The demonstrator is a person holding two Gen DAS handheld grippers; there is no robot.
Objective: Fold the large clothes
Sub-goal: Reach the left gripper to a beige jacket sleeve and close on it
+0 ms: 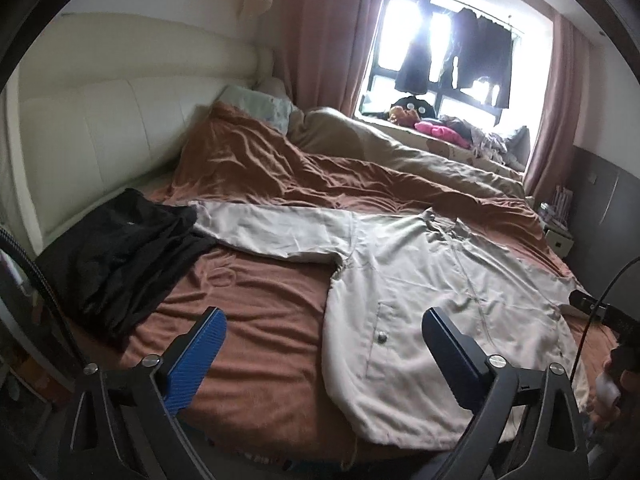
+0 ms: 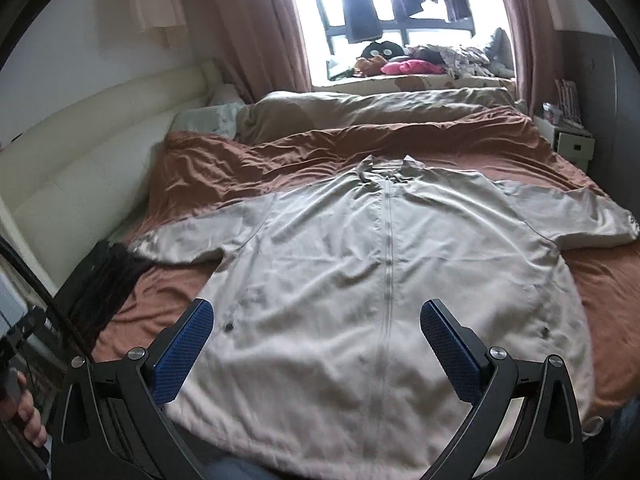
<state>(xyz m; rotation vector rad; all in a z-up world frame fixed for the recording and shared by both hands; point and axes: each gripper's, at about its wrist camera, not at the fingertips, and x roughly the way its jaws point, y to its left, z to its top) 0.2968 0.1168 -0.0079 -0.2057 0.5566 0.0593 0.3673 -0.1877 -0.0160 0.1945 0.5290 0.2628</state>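
Note:
A large beige zip-up jacket (image 2: 360,264) lies spread flat, front up, on the brown bedsheet (image 2: 608,288), sleeves out to both sides, collar toward the window. It also shows in the left wrist view (image 1: 420,292), with its left sleeve reaching toward a black garment (image 1: 120,256). My left gripper (image 1: 324,320) is open and empty, above the jacket's left hem edge. My right gripper (image 2: 316,312) is open and empty, above the jacket's lower middle near the zip.
A pile of black clothing (image 2: 104,280) lies at the bed's left edge by the cream headboard (image 1: 100,128). A rumpled brown and tan duvet (image 2: 360,120) fills the far bed. A cluttered window ledge (image 2: 420,64) and a bedside cabinet (image 2: 572,144) stand beyond.

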